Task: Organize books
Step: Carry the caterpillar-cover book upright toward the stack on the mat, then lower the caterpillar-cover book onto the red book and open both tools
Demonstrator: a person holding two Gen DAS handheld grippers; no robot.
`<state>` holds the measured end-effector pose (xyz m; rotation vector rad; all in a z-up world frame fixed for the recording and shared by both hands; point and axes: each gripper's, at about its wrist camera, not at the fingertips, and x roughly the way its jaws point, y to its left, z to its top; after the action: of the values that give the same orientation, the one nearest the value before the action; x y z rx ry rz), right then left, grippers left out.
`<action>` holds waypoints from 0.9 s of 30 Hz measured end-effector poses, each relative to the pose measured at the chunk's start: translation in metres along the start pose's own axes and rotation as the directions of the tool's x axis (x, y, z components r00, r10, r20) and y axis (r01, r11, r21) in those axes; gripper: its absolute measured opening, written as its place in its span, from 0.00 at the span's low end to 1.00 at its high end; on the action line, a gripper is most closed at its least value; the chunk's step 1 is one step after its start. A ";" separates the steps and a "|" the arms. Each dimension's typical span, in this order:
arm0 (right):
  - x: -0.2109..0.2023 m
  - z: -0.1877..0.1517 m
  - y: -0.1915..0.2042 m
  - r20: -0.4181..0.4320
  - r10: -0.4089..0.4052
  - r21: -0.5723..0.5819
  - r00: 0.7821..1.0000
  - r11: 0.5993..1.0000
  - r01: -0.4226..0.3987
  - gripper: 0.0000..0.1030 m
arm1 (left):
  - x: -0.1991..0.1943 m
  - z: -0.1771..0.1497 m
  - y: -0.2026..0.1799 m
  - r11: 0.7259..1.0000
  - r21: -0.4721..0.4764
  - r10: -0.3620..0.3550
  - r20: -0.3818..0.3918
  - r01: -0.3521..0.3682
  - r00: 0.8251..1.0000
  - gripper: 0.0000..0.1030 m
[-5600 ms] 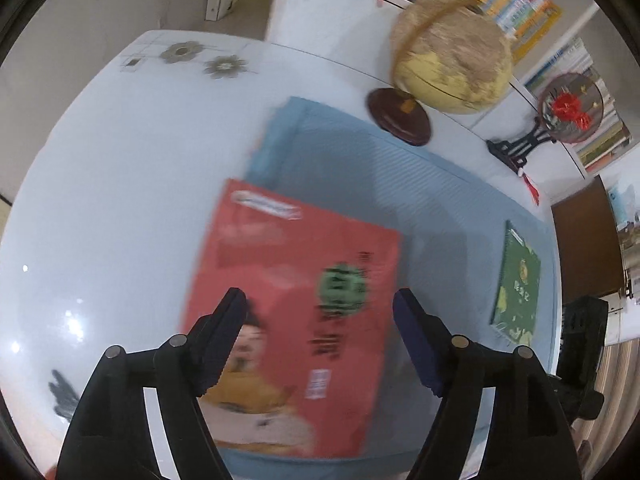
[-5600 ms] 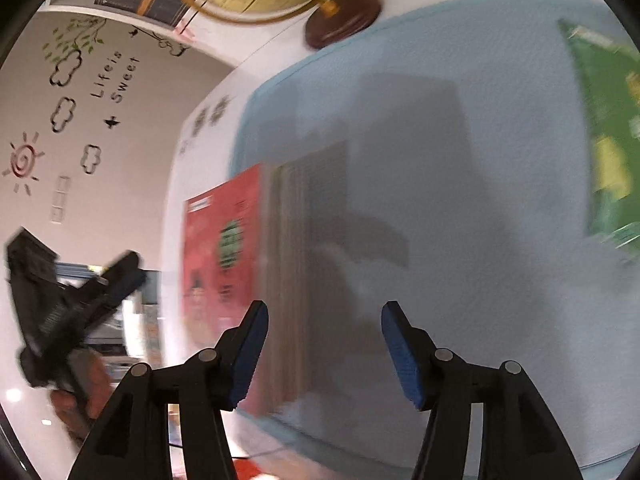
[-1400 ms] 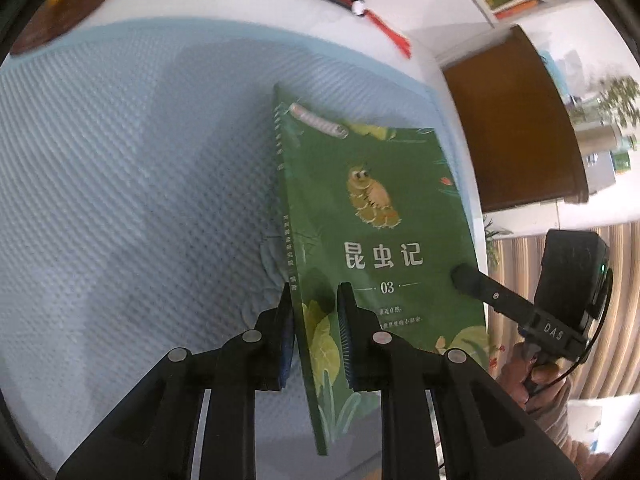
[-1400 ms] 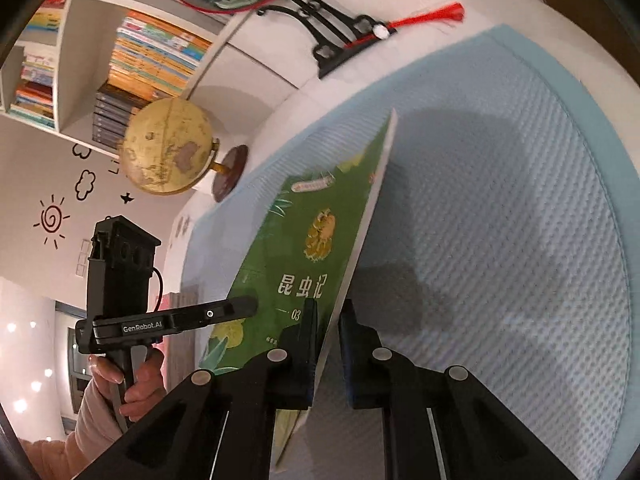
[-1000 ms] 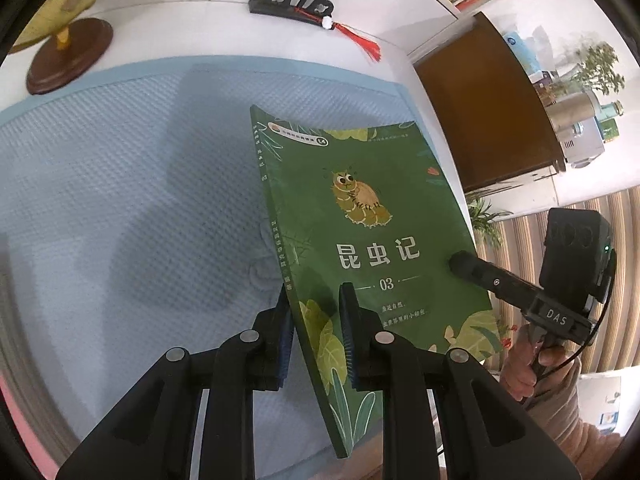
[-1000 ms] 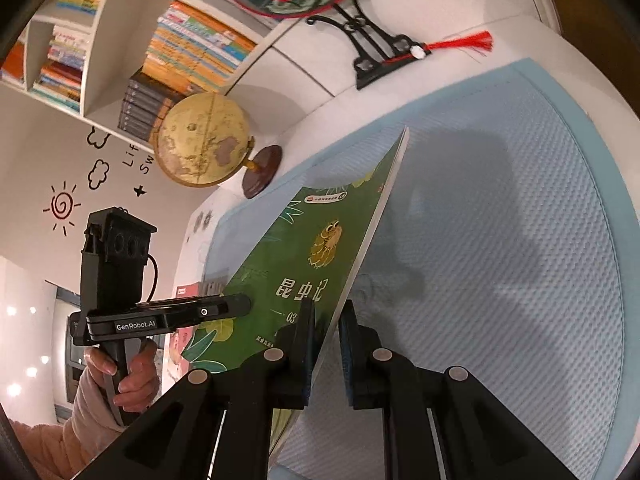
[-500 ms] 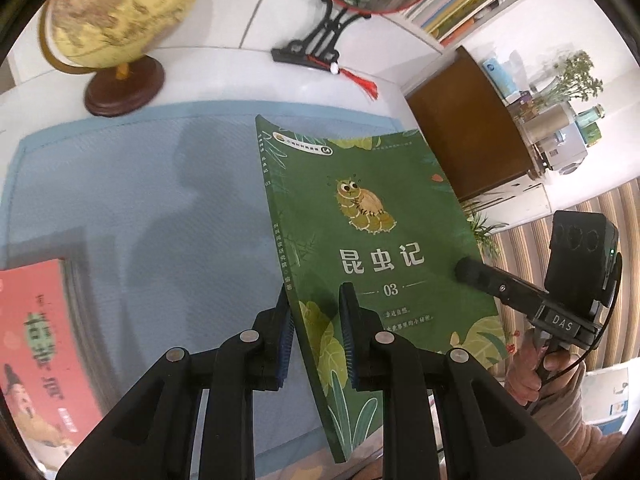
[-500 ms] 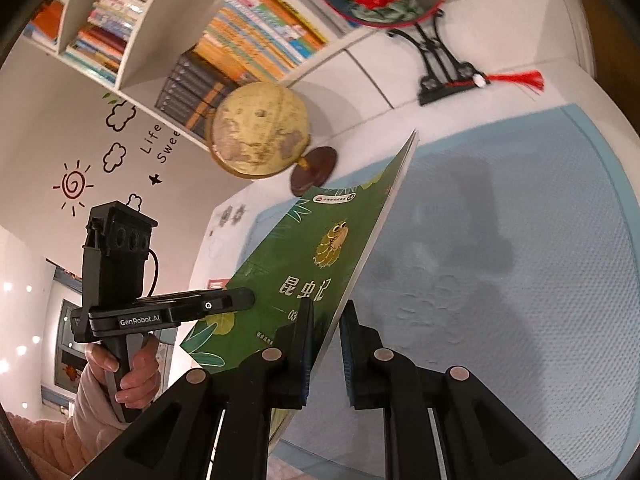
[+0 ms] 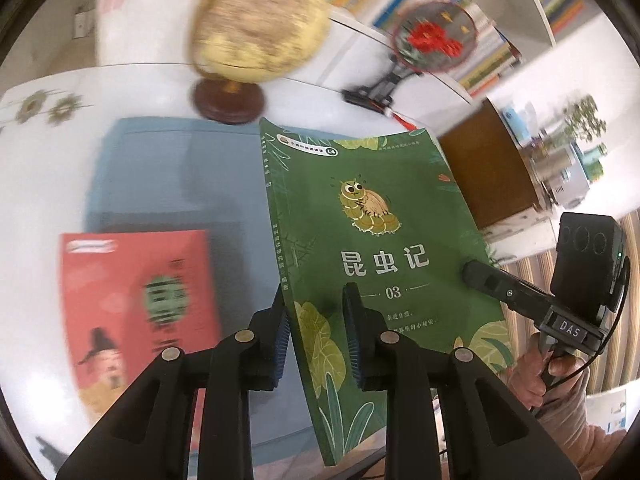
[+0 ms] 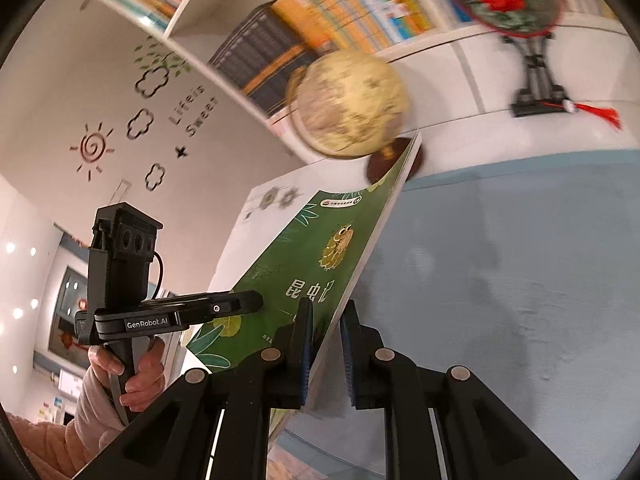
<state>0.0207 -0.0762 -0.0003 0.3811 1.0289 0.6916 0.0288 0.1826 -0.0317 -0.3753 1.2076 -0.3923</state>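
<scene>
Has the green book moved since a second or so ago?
Yes. The green book, gripped by both claws, has been carried across the blue mat toward the red book, which wasn't visible earlier.

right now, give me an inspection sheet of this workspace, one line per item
surface: white table with a blue mat on it.
job's things: green book held up off the mat by both claws; red book lying flat on the mat.
clutter: globe on a dark base, round fan on a black stand, both behind the mat.
grippers: left claw shut on the green book's spine edge, its jaws just eased open a little; right claw shut on the opposite page edge.
cables: a thin black wire on the right claw's handle.
surroundings: bookshelves, wall decals, brown cabinet.
</scene>
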 end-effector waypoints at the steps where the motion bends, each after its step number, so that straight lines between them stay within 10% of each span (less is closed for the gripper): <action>1: 0.006 0.000 0.006 -0.007 0.003 -0.007 1.000 1.000 -0.003 0.13 | -0.007 -0.003 0.010 1.000 -0.010 0.010 0.005 -0.010 1.000 0.20; 12: 0.100 -0.011 0.071 -0.108 0.067 -0.037 0.992 0.997 -0.072 0.14 | -0.040 -0.045 0.102 0.991 -0.119 0.060 0.010 -0.058 0.998 0.20; 27: 0.184 -0.062 0.060 -0.217 0.007 0.037 0.976 0.999 0.001 0.14 | -0.011 -0.085 0.165 0.966 -0.219 0.114 -0.116 -0.137 0.987 0.22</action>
<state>0.0065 0.0918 -0.1135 0.3439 1.2495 0.7285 -0.0400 0.3262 -0.1280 -0.4766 1.3738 -0.1654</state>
